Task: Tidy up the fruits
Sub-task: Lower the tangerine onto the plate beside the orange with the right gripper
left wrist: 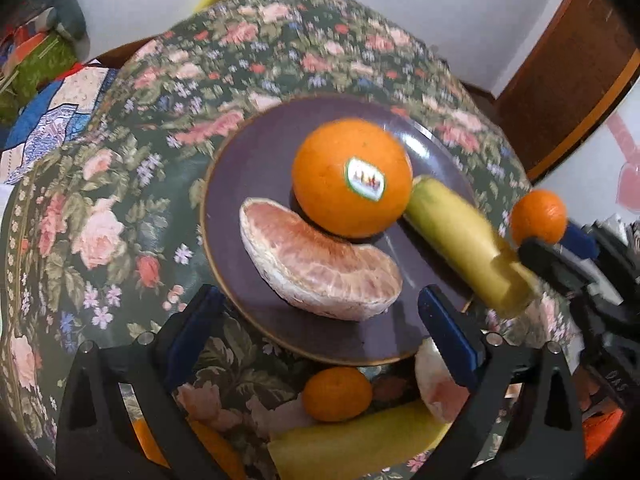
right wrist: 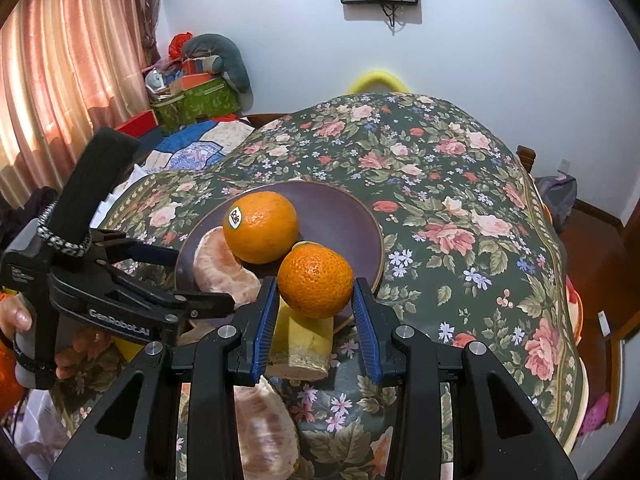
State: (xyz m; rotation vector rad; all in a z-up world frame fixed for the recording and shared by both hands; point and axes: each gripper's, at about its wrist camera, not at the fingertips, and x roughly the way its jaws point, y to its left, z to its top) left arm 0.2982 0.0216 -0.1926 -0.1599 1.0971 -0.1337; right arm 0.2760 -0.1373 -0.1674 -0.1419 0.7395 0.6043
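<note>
A purple plate [left wrist: 248,168] [right wrist: 340,208] holds a large stickered orange [left wrist: 352,178] [right wrist: 260,227], a pomelo segment [left wrist: 316,264] [right wrist: 222,266] and one end of a banana piece [left wrist: 464,236] [right wrist: 300,344]. My right gripper [right wrist: 316,312] is shut on a small tangerine [right wrist: 315,282] [left wrist: 538,216], held above the plate's near edge. My left gripper [left wrist: 320,328] is open and empty, just at the plate's near rim; it shows at the left of the right wrist view [right wrist: 168,272].
Off the plate near me lie another tangerine [left wrist: 337,394], a second pomelo segment [left wrist: 438,388] [right wrist: 268,436] and a yellow banana piece [left wrist: 356,436]. The floral tablecloth [right wrist: 460,200] covers the table; a yellow chair back [right wrist: 376,80] stands behind it.
</note>
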